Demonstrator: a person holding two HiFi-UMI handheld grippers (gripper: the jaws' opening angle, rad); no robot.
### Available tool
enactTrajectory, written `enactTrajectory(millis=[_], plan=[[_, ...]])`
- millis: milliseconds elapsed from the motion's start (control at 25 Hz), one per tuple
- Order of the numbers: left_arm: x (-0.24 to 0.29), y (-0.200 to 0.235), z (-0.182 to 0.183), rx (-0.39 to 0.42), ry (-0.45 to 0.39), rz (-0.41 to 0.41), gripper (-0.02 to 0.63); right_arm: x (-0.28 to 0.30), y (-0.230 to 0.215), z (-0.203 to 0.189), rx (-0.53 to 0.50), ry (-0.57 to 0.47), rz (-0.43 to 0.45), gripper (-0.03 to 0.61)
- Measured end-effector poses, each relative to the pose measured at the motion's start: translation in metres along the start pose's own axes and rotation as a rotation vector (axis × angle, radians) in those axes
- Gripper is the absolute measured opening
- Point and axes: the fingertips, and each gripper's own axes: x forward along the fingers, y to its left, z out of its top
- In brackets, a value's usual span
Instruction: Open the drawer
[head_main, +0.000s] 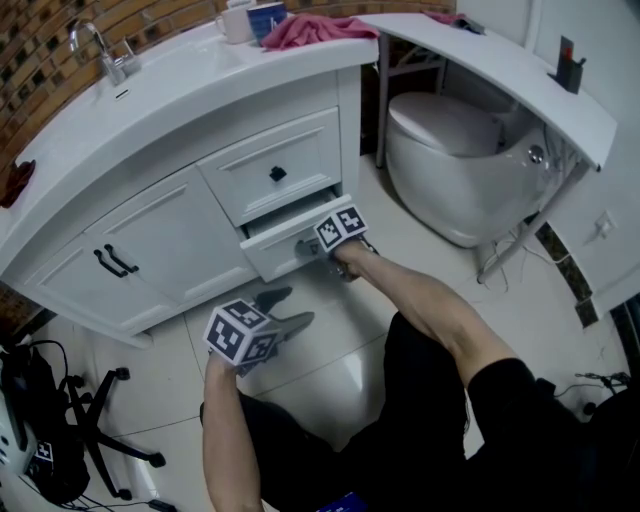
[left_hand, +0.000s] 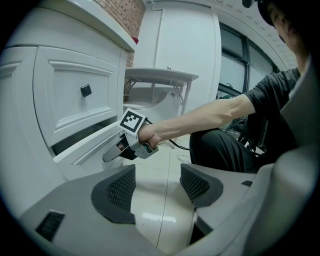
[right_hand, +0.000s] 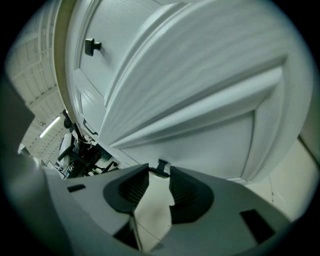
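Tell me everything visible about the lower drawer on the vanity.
The lower drawer is white, with a recessed-panel front that looks like painted wood. It sits under the upper drawer and is pulled partly out, with a dark gap showing above its front. Its small black knob is clamped between the tips of the right gripper. Nothing else touches it.

We see a white cabinet and a white drawer with a black knob. The wall is brown and brick-patterned, the cloth pink, the toilet white. The left gripper and right gripper are grey, with black-and-white square markers and dark meshed pads.
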Motion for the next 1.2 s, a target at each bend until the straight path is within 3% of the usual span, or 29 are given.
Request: enactTrajectory(millis=[560,800,1000,1200], plan=[[-0.001,-0.020,0.008,0.010,-0.021,-0.026,0.285,-0.010,0.009,-0.021,-0.062,0.069,-0.006,0.140],[-0.021,-0.052,0.042,-0.172,-0.258,-0.247,0.264,-0.015,0.013,-0.032,-0.091,0.105,-0.010,0.137],[-0.038,-0.058,0.058,-0.241,-0.370,-0.295,0.244,-0.020,0.017,-0.040,-0.111,0.127,-0.014,0.135],[-0.043,-0.067,0.061,-0.240,-0.388,-0.302,0.244,-0.024,0.022,-0.049,-0.134,0.151,-0.018,0.132]])
